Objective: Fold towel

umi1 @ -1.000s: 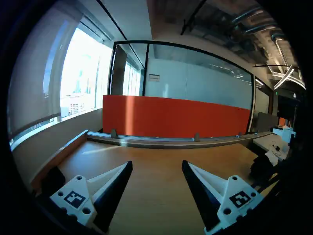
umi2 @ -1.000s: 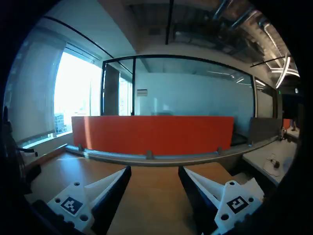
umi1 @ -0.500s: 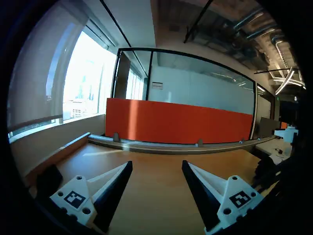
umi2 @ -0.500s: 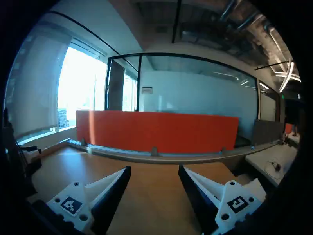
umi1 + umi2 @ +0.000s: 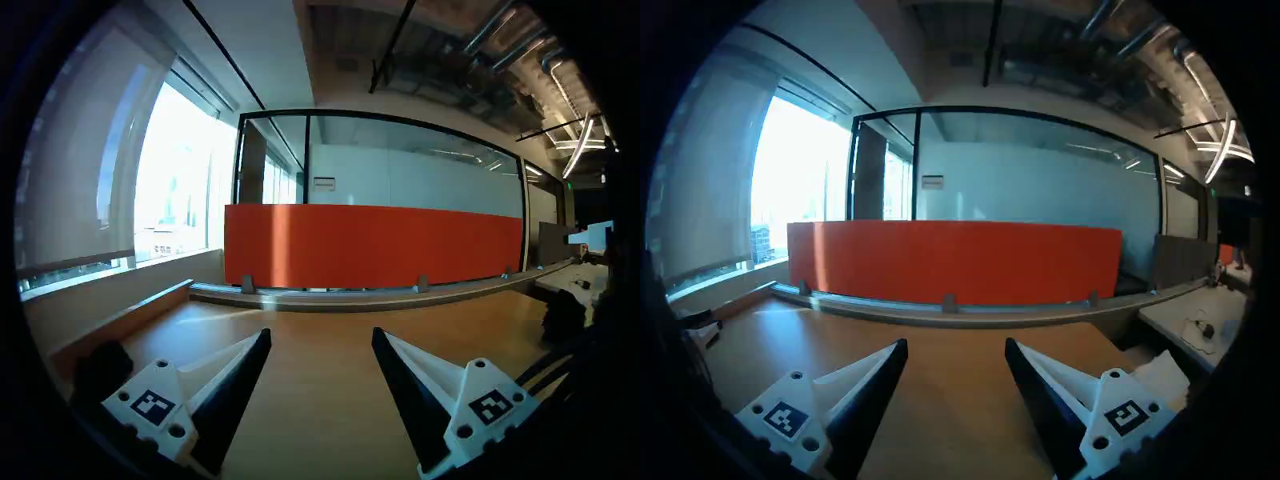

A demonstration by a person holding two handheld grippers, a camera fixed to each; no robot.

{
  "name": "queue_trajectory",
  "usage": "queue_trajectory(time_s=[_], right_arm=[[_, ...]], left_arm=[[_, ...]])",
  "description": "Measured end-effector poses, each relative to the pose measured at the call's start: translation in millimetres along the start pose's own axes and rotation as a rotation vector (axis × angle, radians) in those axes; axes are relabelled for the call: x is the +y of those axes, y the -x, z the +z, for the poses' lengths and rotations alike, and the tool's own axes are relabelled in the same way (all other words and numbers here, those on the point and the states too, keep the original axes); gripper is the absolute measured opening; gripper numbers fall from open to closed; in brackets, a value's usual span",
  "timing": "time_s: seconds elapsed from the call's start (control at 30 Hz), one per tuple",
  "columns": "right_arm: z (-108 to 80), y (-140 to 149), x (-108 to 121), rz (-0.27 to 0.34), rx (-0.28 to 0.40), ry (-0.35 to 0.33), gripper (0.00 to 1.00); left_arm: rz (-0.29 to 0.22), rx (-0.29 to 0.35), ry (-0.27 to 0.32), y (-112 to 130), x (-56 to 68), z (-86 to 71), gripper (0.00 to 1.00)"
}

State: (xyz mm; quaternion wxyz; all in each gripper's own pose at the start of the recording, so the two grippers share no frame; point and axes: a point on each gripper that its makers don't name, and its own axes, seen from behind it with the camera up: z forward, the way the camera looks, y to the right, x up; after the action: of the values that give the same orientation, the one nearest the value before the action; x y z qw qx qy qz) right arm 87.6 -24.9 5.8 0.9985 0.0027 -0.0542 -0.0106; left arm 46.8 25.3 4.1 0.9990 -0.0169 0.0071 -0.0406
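Left hand-held gripper (image 5: 320,332) and right hand-held gripper (image 5: 956,342) both spread, bare bench (image 5: 320,416) ahead.
Far edge: rail (image 5: 360,298) plus orange partition (image 5: 372,244); left edge: wooden lip (image 5: 120,320). Right gripper view: white piece (image 5: 1164,372) by right finger, towel or paper, cannot tell; left gripper view: dark lump (image 5: 562,316) at right.

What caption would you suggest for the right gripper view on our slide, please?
Open right gripper held above a wooden desk, pointing toward an orange partition and glass wall.

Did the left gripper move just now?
Yes. The left gripper rolled level: in its view the orange divider slanted down to the right a second ago and now sits nearly level.
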Motion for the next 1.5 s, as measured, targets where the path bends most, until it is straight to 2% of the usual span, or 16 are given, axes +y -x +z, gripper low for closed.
queue_trajectory(time_s=[0.17, 0.37, 0.57, 0.87, 1.27, 1.5], right_arm=[[7.4, 15.6, 1.8, -0.004, 0.006, 0.019, 0.94], [17.1, 32.2, -6.3, -0.009, 0.018, 0.014, 0.94], [25.8, 46.1, -13.3, -0.027, 0.022, 0.004, 0.94], [33.5, 52.4, -15.3, -0.046, 0.035, -0.003, 0.94], [36.1, 52.9, -15.1, -0.056, 0.04, -0.009, 0.94], [37.4, 53.3, -17.5, -0.06, 0.041, -0.018, 0.94]], left_arm=[[-0.015, 0.017, -0.013, 22.1, -10.1, 2.1, 0.93], [-0.03, 0.036, -0.006, 41.8, -16.7, 5.3, 0.93], [-0.018, 0.051, -0.016, 53.8, -24.4, 5.1, 0.94], [-0.014, 0.061, -0.04, 66.6, -36.3, 3.1, 0.94], [-0.024, 0.062, -0.05, 75.2, -40.6, 4.6, 0.93], [0.001, 0.044, -0.054, 82.4, -41.4, 8.1, 0.93]])
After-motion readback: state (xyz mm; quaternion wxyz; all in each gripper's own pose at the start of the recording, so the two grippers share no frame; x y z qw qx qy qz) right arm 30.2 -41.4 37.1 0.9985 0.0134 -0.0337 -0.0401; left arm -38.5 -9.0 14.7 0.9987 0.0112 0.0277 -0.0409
